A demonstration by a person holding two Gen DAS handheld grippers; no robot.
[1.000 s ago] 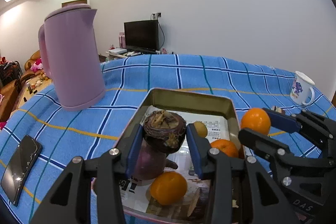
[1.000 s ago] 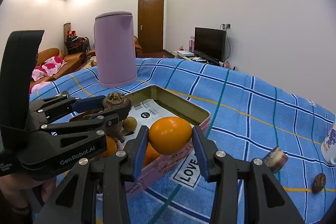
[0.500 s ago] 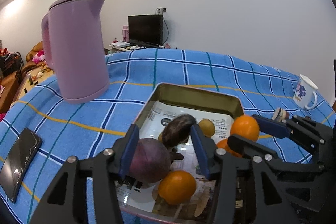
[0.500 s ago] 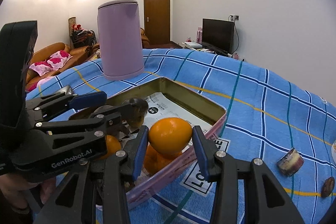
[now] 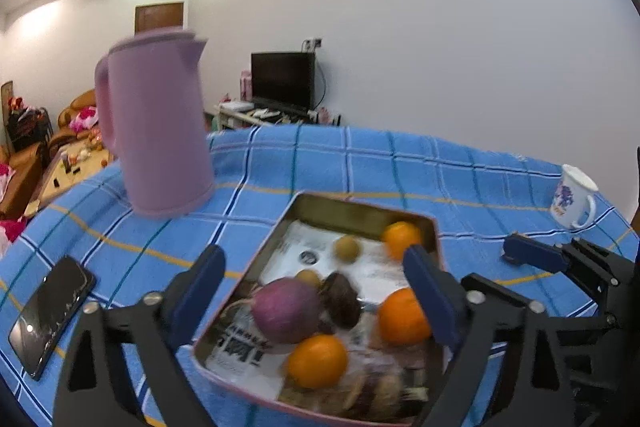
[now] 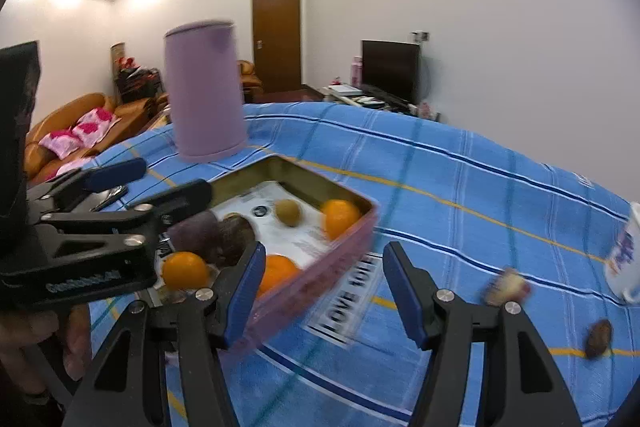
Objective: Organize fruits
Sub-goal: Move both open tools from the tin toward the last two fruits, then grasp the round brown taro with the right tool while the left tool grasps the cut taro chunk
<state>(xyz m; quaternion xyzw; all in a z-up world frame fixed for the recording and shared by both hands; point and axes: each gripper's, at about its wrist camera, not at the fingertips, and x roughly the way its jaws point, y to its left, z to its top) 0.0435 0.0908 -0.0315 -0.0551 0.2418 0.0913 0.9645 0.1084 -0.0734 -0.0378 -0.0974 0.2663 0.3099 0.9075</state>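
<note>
Three oranges [image 5: 317, 361] and a purple fruit [image 5: 286, 309] lie in the tin [image 5: 362, 214]; the left hand-held gripper [image 5: 318, 293] is opening, empty. Right view: right hand-held gripper [image 6: 322, 293] opening, empty; two pieces [image 6: 506, 287] remain on the worktop [image 6: 460, 187].

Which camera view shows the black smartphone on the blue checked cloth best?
The left wrist view: the black smartphone lies fully visible, screen up, on the blue checked cloth. In the right wrist view the left gripper's body hides it almost fully.
</note>
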